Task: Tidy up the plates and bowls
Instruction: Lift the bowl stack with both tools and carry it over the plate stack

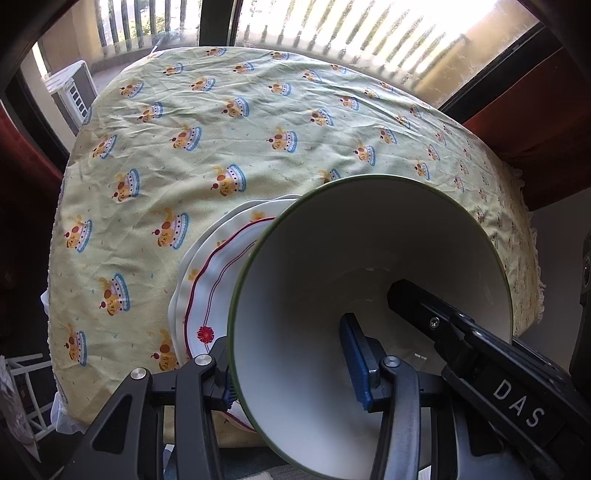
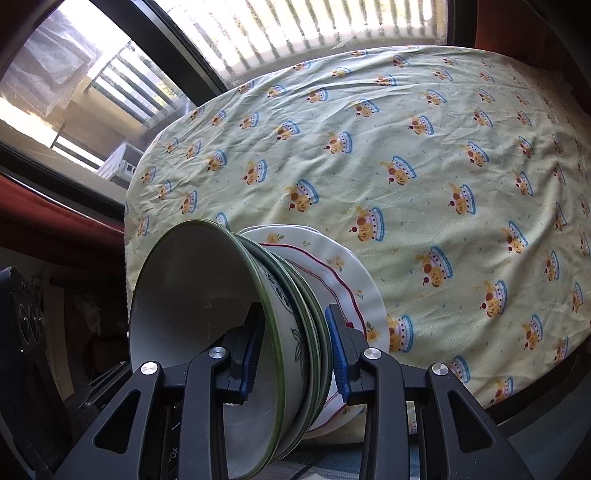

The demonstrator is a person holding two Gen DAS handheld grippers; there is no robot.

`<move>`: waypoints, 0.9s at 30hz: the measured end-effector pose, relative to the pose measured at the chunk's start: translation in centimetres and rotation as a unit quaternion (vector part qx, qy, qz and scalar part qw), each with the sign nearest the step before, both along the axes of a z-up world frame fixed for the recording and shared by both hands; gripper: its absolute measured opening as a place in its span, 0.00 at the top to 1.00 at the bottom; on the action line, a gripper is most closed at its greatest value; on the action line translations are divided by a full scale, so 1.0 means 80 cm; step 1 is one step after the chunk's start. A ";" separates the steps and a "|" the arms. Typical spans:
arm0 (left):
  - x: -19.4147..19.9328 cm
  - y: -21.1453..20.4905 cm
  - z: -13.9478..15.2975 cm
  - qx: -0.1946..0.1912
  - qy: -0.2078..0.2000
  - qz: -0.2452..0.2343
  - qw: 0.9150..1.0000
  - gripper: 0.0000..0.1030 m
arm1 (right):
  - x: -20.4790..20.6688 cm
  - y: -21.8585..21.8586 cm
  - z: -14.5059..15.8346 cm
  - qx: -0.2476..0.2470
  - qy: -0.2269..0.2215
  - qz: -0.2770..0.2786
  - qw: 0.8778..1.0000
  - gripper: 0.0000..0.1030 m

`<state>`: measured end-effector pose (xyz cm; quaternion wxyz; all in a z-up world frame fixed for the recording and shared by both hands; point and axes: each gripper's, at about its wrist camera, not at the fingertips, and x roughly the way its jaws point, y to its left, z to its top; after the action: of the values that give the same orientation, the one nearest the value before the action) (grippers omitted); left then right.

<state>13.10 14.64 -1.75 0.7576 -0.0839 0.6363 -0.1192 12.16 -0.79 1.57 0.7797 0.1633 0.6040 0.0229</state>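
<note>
Step in hand, as I read it: carrying a stack of bowls and plates over the table, both grippers clamped on it from opposite sides. Top green-rimmed bowl [image 1: 369, 295] fills the left wrist view from centre to 5 o'clock; in the right wrist view the same stack sits at 7 o'clock.

Left gripper [image 1: 295, 373]: clenched on the stack, one blue pad inside the bowl, the other outside its rim against the plates. Right gripper [image 2: 295, 354]: clenched too, one finger inside the top bowl, the other behind the nested bowls [image 2: 310, 325], against the red-trimmed plate [image 2: 343, 295]. A larger white plate [image 2: 354, 269] with yellow flowers lies at the very back of the stack.

The stack appears lifted and tilted, near the table's near edge; contact with the cloth cannot be confirmed.

Next move, my judgement: level the stack, lower it flat onto the table, then release both grips together. Uneven release risks the bowls sliding off the plates.

Surroundings: yellow-green tablecloth [image 1: 221, 147] with a cake print, wrinkled, from 9 to 2 o'clock. Window with railing [image 1: 332, 33] at 12. Red curtain [image 1: 535, 122] at 2 o'clock. White rack [image 1: 26, 398] at 8 o'clock off the table. Nothing on the cloth blocks a set-down; wrinkles could make the base rock.
</note>
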 end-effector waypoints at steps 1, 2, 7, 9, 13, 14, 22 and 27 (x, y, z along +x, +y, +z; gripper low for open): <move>0.001 0.002 -0.002 -0.001 0.002 -0.004 1.000 0.55 | 0.000 0.003 -0.002 -0.002 0.003 -0.003 1.000 0.64; 0.002 0.005 -0.004 -0.002 0.004 -0.008 1.000 0.55 | 0.001 0.006 -0.004 -0.004 0.007 -0.005 1.000 0.64; 0.008 0.013 -0.015 -0.010 0.022 -0.024 0.999 0.55 | 0.003 0.017 -0.012 -0.016 0.022 -0.018 0.999 0.64; 0.010 0.015 -0.019 -0.013 0.030 -0.029 0.999 0.55 | 0.004 0.021 -0.015 -0.020 0.028 -0.024 0.999 0.64; 0.014 0.018 -0.021 -0.019 0.032 -0.039 0.999 0.55 | 0.007 0.026 -0.022 -0.029 0.039 -0.034 0.998 0.64; 0.017 0.018 -0.023 -0.021 0.033 -0.040 0.998 0.55 | 0.008 0.028 -0.021 -0.034 0.038 -0.034 0.998 0.64; 0.015 0.017 -0.020 -0.004 0.013 -0.068 0.998 0.55 | 0.013 0.034 -0.024 -0.043 0.047 -0.046 0.997 0.65; 0.007 0.012 -0.019 0.005 -0.008 -0.077 0.997 0.55 | 0.000 0.028 -0.031 -0.027 0.055 -0.065 0.996 0.65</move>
<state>13.62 15.64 -3.26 0.7516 -0.0301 0.6353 -0.1750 12.19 1.46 -0.92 0.7493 0.1820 0.6346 -0.0528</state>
